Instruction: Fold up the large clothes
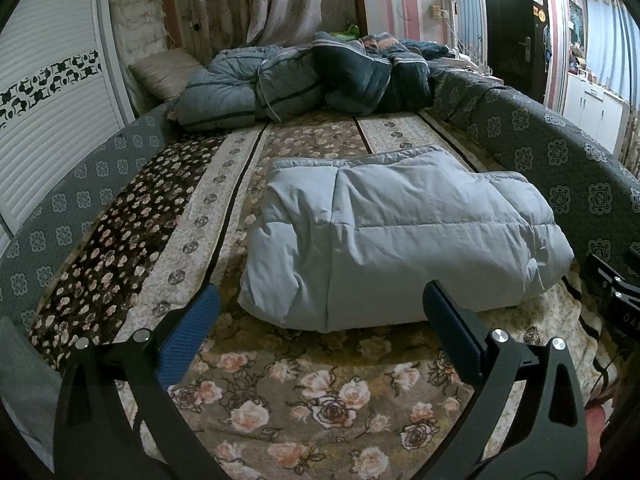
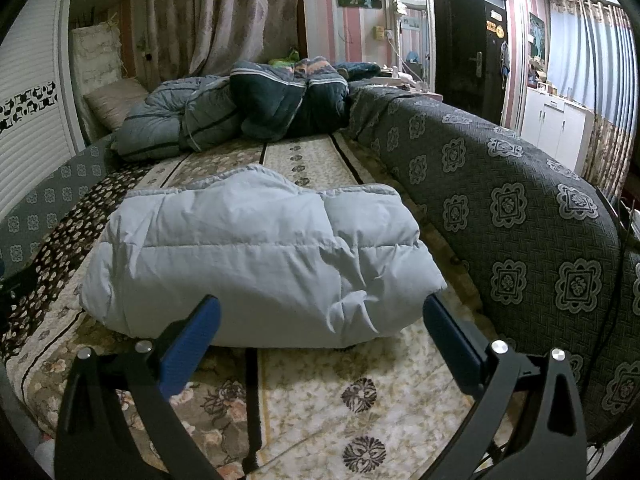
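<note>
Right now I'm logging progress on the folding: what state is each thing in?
Padded jacket: folded into a bundle, lying on the bed.
Left gripper: open, empty, short of the jacket.
Right gripper: open, empty.
Quilts: heaped unfolded at the far end.
Door: closed.

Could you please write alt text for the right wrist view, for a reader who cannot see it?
A folded pale blue puffer jacket lies on a floral bedspread, just beyond the open, empty right gripper. Rumpled dark quilts are heaped at the far end, and a grey patterned cover rises on the right.
</note>
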`<state>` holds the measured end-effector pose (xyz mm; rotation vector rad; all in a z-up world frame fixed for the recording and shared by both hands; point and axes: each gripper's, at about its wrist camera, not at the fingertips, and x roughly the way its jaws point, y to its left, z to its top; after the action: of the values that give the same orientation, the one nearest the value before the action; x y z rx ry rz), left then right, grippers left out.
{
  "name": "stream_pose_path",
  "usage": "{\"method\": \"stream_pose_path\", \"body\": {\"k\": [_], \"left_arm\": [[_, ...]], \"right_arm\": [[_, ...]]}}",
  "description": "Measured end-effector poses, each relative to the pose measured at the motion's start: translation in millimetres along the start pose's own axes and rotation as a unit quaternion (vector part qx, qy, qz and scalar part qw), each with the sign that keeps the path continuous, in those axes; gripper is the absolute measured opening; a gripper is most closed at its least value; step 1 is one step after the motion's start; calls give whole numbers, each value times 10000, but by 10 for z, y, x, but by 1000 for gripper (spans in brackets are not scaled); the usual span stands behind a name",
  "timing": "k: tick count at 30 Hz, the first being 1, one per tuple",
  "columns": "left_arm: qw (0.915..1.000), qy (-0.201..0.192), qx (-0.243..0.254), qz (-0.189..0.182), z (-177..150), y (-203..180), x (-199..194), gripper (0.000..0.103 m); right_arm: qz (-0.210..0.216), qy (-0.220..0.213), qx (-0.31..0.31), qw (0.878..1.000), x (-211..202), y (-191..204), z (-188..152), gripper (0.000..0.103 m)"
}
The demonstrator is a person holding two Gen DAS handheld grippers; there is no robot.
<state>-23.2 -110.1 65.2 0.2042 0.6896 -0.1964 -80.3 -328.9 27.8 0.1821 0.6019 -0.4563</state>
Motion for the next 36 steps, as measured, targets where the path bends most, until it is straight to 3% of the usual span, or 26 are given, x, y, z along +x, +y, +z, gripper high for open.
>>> {"method": "stream_pose_path", "body": {"k": [36], "left_arm": [[9999,-78,106,49,22,202,93,100]], "right_arm": [[104,46,-81,9999,25,72,-5,101]]}}
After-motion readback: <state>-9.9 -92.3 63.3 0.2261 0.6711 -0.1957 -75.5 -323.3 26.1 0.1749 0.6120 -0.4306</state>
